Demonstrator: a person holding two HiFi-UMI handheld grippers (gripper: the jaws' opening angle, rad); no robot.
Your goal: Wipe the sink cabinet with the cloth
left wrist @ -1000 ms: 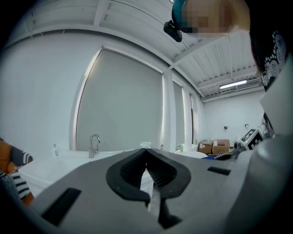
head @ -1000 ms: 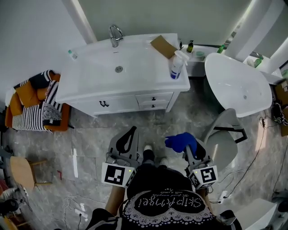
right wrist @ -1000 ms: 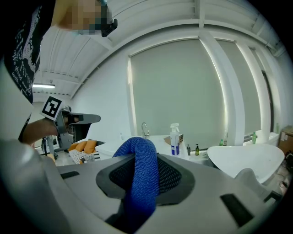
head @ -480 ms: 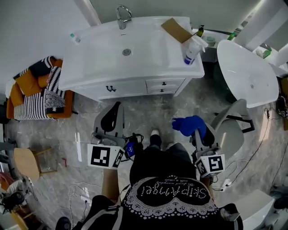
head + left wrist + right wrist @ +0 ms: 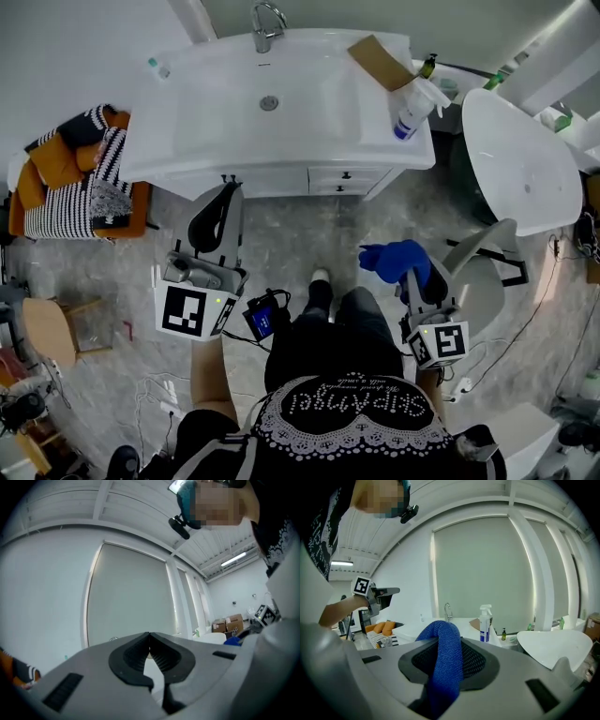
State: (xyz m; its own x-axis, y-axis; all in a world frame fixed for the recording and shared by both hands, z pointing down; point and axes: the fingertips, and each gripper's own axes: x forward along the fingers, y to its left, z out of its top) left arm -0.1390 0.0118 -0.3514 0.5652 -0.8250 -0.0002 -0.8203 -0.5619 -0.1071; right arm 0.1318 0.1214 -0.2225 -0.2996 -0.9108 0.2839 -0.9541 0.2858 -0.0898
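Observation:
The white sink cabinet (image 5: 281,180) stands ahead of me, with its basin, drain and faucet (image 5: 266,23) on top. In the head view my left gripper (image 5: 228,189) points at the cabinet's front, its tips close to the door handles. The left gripper view shows the left gripper (image 5: 149,637) with its jaws together and nothing between them. My right gripper (image 5: 405,267) hangs back over the floor, shut on a blue cloth (image 5: 394,260). In the right gripper view the blue cloth (image 5: 445,660) folds over the jaws, with the cabinet (image 5: 417,630) beyond.
A spray bottle (image 5: 411,111) and a piece of cardboard (image 5: 380,62) sit on the counter's right end. A white tub (image 5: 520,159) and a grey chair (image 5: 483,267) stand to the right. An orange seat with striped cushions (image 5: 75,183) is left of the cabinet.
I have come closer to the cabinet. My left gripper has moved forward and left until its tips are near the cabinet front. My right gripper still holds the cloth in much the same place.

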